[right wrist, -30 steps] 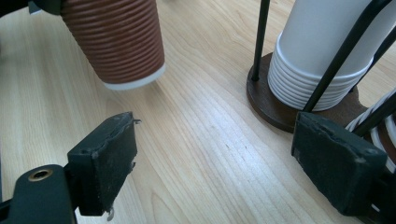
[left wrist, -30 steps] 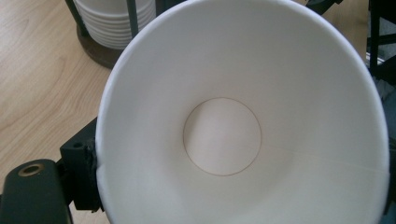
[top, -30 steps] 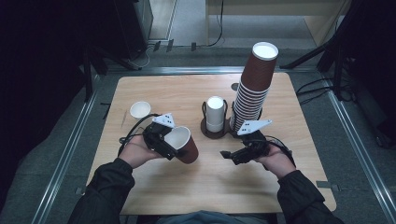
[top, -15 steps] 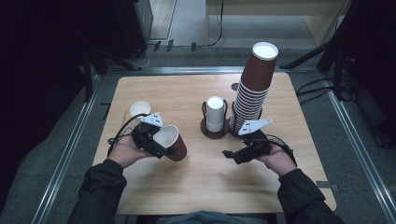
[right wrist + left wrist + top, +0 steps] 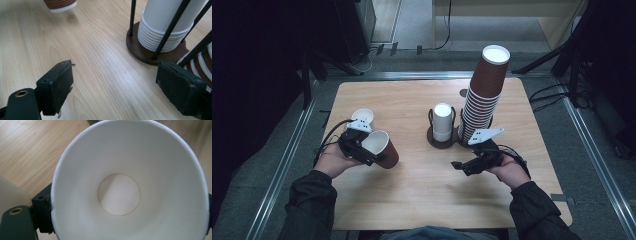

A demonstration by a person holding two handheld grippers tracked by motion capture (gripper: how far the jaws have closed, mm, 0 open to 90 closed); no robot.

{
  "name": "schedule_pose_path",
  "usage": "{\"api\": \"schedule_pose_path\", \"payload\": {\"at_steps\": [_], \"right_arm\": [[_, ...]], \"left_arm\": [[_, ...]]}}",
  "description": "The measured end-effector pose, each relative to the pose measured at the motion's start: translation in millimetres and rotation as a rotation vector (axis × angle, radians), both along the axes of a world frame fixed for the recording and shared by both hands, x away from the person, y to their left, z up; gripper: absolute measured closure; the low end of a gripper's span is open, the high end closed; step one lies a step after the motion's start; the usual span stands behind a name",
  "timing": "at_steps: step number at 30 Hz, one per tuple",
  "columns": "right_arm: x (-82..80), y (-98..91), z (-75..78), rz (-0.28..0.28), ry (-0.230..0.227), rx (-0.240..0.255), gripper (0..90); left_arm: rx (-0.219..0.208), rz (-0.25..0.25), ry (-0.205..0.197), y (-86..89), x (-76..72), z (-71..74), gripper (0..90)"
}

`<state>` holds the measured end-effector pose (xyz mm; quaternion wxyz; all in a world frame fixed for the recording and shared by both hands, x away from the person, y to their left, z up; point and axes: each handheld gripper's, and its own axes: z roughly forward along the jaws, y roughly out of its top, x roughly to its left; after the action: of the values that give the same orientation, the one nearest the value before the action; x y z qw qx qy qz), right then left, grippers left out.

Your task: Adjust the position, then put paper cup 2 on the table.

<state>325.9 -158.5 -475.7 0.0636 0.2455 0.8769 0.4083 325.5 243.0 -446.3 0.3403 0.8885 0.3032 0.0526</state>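
Where the wooden table (image 5: 427, 200) fills the middle of the high view, the left gripper (image 5: 362, 147) sits at centre left, clamped on a brown paper cup (image 5: 383, 149) that lies tipped on its side in the jaws, its white mouth turned toward the upper left of the frame and its base toward the lower right. In the left gripper view that cup (image 5: 130, 185) faces the camera mouth-on, white inside with a round bottom at the centre, and a black jaw presses against its rim at the lower left. Just beyond the left gripper, toward the upper left of the high view, a second cup (image 5: 362, 117) stands upright on the table with its white inside showing.

At lower right of centre in the high view, the right gripper (image 5: 462, 165) hovers with nothing in it. The right gripper view shows its jaws standing wide apart over bare wood, and the held cup's base (image 5: 60, 5) at the top left edge.

In the middle of the table a dark round holder with thin black rods (image 5: 439, 141) carries a stack of white cups (image 5: 442, 121). Just to its right rises a tall stack of brown ribbed cups (image 5: 484, 95), leaning slightly toward the upper right, near the right gripper.
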Motion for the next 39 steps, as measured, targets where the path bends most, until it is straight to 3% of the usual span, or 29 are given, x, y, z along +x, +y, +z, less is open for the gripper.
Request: {"api": "schedule_pose_path", "payload": {"at_steps": [27,39], "right_arm": [[3.0,-4.7,-1.5,-0.012,0.005,0.005,14.5],[3.1,-4.9,-1.6,-0.016,0.010,0.004,14.6]], "left_arm": [[0.007,0.173,-0.005,56.6,2.9,-4.2,8.0],[0.058,0.224,-0.006,71.0,3.3,-9.2,7.4]]}}
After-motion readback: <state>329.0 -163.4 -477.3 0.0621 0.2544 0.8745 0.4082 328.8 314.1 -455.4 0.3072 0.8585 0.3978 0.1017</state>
